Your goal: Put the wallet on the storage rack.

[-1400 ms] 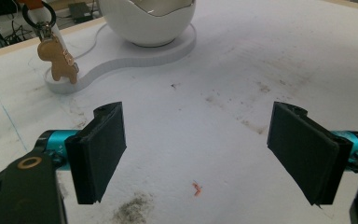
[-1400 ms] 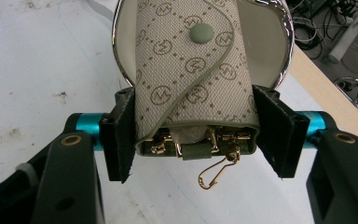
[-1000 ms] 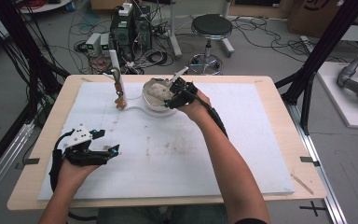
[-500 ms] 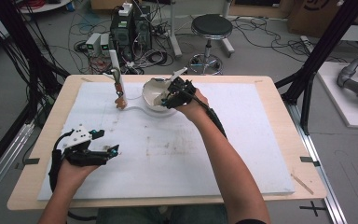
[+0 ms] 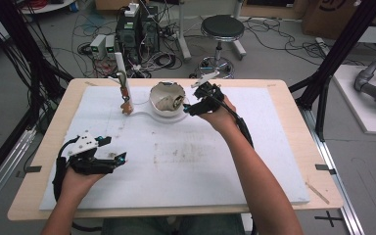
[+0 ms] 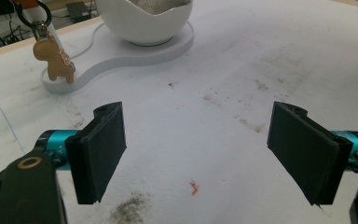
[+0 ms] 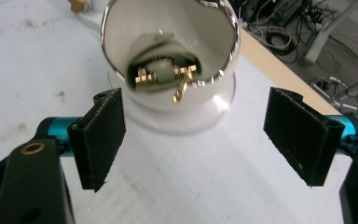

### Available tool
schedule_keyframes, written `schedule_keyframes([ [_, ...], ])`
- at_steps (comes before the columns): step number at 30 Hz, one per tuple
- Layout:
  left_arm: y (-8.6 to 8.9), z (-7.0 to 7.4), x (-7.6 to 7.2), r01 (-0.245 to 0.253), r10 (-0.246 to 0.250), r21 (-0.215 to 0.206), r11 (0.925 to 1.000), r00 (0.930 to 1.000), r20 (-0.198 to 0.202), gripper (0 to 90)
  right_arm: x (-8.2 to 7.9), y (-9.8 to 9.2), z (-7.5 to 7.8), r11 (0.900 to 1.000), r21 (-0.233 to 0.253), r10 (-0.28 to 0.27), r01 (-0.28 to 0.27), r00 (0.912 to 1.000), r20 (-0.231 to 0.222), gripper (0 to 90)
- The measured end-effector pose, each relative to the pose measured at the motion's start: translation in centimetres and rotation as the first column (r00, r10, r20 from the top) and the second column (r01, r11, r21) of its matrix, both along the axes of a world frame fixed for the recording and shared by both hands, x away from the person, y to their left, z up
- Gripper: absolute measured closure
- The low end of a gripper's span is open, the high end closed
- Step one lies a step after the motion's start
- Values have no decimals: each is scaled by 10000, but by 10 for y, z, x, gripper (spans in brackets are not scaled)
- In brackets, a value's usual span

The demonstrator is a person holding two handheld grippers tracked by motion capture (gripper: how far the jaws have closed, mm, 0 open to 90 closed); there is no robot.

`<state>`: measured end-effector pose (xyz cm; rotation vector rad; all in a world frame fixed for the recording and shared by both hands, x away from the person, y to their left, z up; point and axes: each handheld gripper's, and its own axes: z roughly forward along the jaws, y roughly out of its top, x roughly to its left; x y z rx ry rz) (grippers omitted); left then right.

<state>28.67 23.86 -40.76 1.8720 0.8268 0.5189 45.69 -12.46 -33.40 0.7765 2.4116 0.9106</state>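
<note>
Your right gripper (image 5: 194, 104) hovers just beside the white bowl (image 5: 168, 100), tilted toward its mouth, jaws spread wide and empty. Your left gripper (image 5: 113, 149) rests low, well apart from the bowl, jaws also wide. Gold and pale green pieces (image 7: 164, 74) lie inside the bowl; what they are is hard to make out.

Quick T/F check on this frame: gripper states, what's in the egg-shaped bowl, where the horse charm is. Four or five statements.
1. The right gripper is open in front of the white egg-shaped bowl. True.
2. The bowl is empty. False: gold-and-green jewellery lies inside.
3. The left gripper is shut on the horse charm. False: it is open, holding nothing.
4. The charm hangs from a ring on the white post. True.
5. The right gripper holds the bowl. False: jaws apart, short of it.
</note>
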Motion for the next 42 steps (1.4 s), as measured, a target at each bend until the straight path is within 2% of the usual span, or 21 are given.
schedule_keyframes([
  [3, -1, 0, 0, 11, -10, -41, 10000, 10000, 32, 193, -9, -15, 2, 9993, 387, 1, -15, 9993, 362, 212],
  [7, -3, 1, 1, 23, -22, -64, 10000, 10000, 67, 193, -17, -34, 3, 9978, 612, -276, 268, 9995, 131, 209],
  [10, -5, 1, 2, 76, -75, -71, 9999, 9999, 110, 193, -26, -48, 2, 9938, 1086, -286, 237, 9986, 437, 210],
  [12, -7, 1, 2, 87, -86, -131, 9999, 9999, 127, 193, -30, -56, 0, 9933, 1120, -337, 296, 9988, 344, 209],
  [19, -12, 2, 8, 151, -147, -210, 9997, 9997, 170, 189, -48, -78, -5, 9856, 1659, -411, 329, 9981, 457, 210],
  [25, -16, 1, 13, 260, -255, -292, 9992, 9995, 169, 188, -62, -96, -9, 9810, 1878, -589, 496, 9973, 443, 209],
  [34, -19, 0, 18, 303, -298, -400, 9987, 9994, 147, 186, -84, -128, -23, 9689, 2300, -1056, 915, 9931, 500, 208],
  [42, -18, -3, 21, 242, -236, -389, 9989, 9996, 166, 186, -103, -150, -46, 9531, 2732, -1376, 1298, 9904, 95, 202],
])
